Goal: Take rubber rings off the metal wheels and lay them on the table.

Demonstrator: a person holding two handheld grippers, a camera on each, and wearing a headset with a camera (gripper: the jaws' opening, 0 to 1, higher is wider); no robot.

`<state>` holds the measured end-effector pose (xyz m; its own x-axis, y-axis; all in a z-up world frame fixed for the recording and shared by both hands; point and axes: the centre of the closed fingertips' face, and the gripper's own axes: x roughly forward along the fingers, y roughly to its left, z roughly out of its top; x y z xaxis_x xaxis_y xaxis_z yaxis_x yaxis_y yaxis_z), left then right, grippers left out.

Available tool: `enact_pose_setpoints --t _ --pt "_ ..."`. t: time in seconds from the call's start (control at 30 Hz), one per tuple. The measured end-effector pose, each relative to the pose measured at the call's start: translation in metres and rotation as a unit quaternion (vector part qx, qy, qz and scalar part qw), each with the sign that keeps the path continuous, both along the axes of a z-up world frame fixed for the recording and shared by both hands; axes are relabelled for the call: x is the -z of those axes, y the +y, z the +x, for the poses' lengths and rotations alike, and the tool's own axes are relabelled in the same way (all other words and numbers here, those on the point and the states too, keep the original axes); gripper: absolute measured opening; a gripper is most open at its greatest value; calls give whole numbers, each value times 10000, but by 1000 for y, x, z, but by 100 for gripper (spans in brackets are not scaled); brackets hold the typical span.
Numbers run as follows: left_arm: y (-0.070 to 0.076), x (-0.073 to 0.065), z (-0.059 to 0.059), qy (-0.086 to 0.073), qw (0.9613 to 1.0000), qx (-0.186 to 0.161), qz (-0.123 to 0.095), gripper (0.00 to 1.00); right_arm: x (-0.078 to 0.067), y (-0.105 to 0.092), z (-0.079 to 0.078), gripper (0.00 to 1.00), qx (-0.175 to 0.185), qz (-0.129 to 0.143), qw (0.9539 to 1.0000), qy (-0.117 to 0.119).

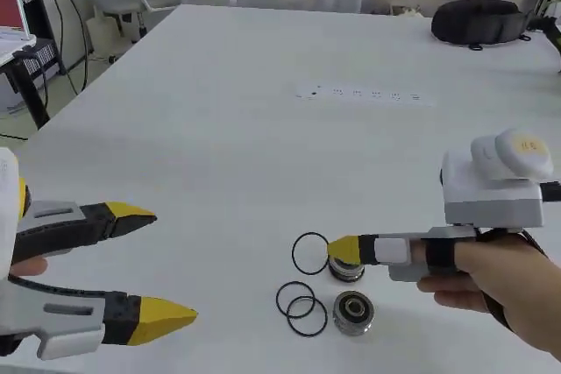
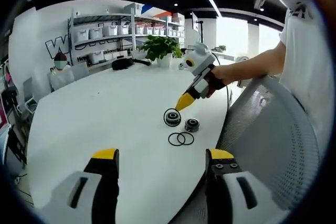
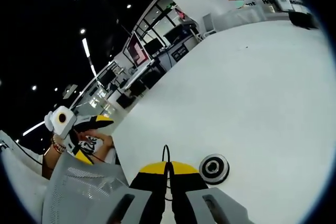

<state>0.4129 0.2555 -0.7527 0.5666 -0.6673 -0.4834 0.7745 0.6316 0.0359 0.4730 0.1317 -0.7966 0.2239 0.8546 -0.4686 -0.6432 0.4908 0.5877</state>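
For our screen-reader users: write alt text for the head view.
The right gripper, shut, pinches a rubber ring beside two metal wheels on a white table. Two more rings lie nearby; the left gripper hangs open.

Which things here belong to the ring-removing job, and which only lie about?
Job: metal wheels, loose rubber rings, rubber ring in the right gripper's shut jaws, left gripper.
Lying about: power strip, black bag, potted plant.

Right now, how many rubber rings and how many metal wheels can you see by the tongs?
Rubber rings: 3 (one pinched in the right tongs)
Metal wheels: 2
Total: 5
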Motion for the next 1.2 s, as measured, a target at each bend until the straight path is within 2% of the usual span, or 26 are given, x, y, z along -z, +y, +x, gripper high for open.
enact_pose_setpoints --t 0.2,0.47,0.67,0.93,1.2 --pt "-2 6 -3 69 9998 -112 -115 69 8 2 -6 0 -206 -156 9997 12" --pt "-15 12 -11 225 9995 37 -209 75 24 2 -14 0 -433 -410 9982 87" --pt "-20 14 -13 275 9993 101 -228 80 34 0 -18 0 -515 -583 9968 165" --pt "-19 19 -14 390 9987 23 -321 80 47 -5 -15 0 -558 -956 9939 -2" --pt "-20 21 -15 447 9984 12 -347 79 48 -8 -9 0 -441 -993 9941 -70"
